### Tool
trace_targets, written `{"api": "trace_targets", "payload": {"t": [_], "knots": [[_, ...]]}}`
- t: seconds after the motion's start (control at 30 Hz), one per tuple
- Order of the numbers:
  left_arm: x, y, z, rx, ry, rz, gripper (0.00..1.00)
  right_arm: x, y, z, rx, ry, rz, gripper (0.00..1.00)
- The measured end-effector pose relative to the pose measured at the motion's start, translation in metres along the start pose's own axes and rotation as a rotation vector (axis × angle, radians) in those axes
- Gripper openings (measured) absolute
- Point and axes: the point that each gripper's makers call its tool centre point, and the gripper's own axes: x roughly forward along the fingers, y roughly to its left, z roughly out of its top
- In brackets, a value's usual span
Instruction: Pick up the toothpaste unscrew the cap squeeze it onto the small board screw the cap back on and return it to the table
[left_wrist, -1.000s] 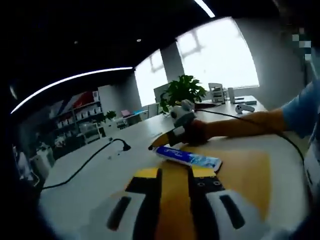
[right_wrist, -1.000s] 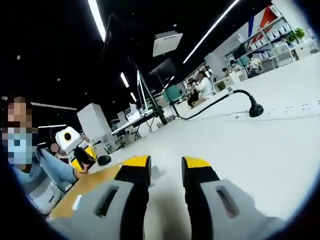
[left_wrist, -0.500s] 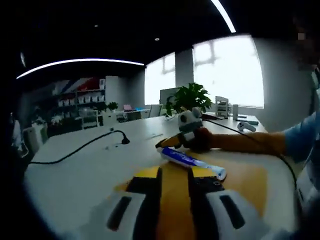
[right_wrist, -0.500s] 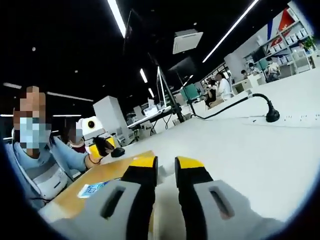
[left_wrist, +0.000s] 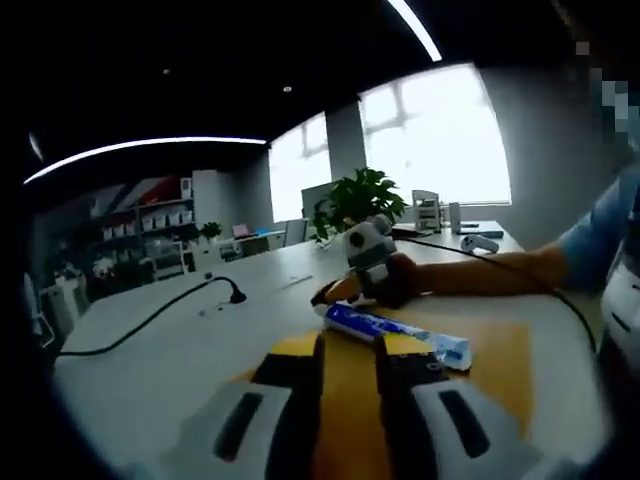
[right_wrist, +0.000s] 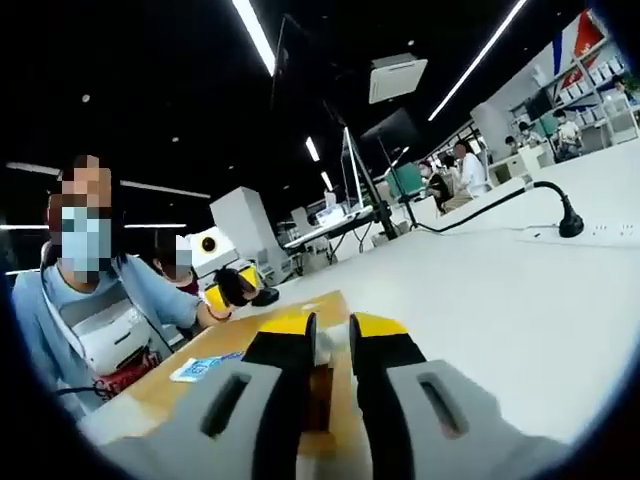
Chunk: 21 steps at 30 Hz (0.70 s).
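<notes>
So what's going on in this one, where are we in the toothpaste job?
A person works two handheld grippers over a wooden board on a white table. The toothpaste tube lies across the board. The right gripper is at the tube's cap end, jaws nearly closed around something small and white, probably the cap. The left gripper sits at the tube's near side; whether it is gripping the tube is hidden.

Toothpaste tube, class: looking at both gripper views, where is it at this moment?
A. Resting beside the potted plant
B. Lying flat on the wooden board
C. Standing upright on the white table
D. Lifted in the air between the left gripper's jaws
B: the toothpaste tube lies lengthwise on the wooden board, just beyond the left gripper, while the right gripper has its tips at the cap end.
</notes>
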Motion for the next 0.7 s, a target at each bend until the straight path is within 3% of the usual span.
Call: {"api": "trace_targets", "payload": {"t": [0.13, 0.63, 0.7], "knots": [[-0.001, 0.006, -0.004, -0.005, 0.015, 0.012, 0.21, 0.005, 0.007, -0.003, -0.006, 0.026, 0.048, 0.15], [-0.001, 0.004, -0.012, -0.054, 0.040, 0.004, 0.21, 0.004, 0.022, -0.009, -0.025, 0.046, 0.098, 0.15], [-0.001, 0.004, -0.012, -0.060, 0.040, 0.009, 0.21, 0.002, 0.021, 0.002, -0.063, -0.006, 0.082, 0.15]]}}
